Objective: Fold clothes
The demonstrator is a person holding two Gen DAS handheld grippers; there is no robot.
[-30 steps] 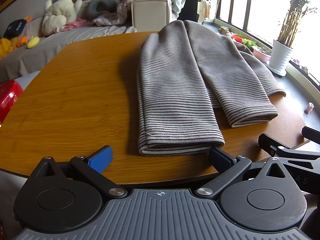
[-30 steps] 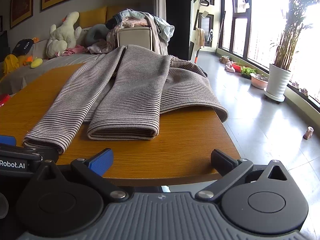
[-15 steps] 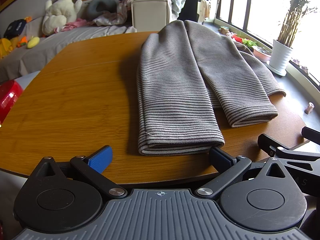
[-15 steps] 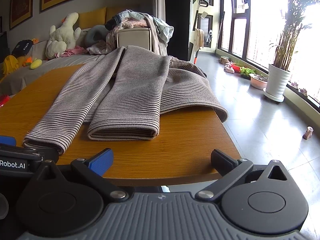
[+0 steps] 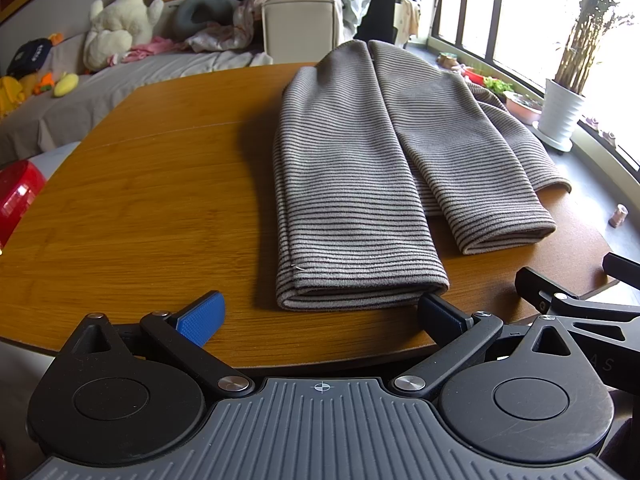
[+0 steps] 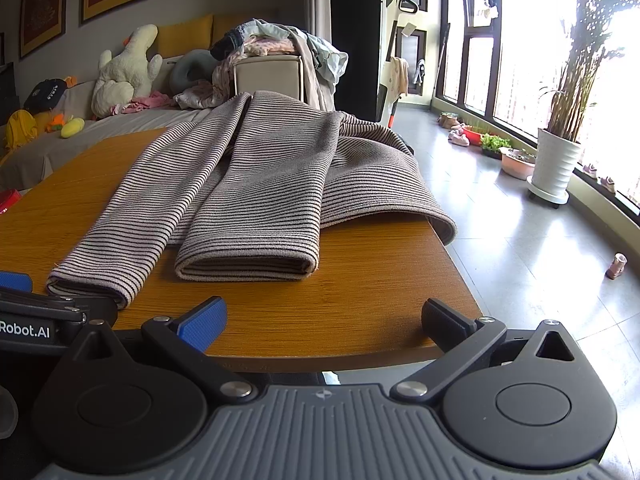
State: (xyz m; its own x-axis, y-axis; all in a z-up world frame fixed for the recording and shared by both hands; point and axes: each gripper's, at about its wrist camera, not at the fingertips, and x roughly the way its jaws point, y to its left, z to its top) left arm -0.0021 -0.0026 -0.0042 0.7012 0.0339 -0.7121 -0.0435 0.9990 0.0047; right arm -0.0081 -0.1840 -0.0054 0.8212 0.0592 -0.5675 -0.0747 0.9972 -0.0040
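A grey striped pair of trousers (image 5: 360, 168) lies on the wooden table (image 5: 152, 200), its two legs running toward me and part of it hanging over the right edge. My left gripper (image 5: 320, 316) is open at the near table edge, just short of the left leg's hem, its right finger close to the hem corner. The right wrist view shows the same trousers (image 6: 264, 184), with my right gripper (image 6: 320, 320) open over the near edge, a short way back from the right leg's hem (image 6: 244, 268). Neither gripper holds cloth.
Behind the table stands a beige box (image 6: 268, 76) piled with clothes, and a bed with plush toys (image 6: 124, 72). A potted plant (image 6: 556, 160) and small pots sit by the window on the right. A red object (image 5: 16, 200) lies left of the table.
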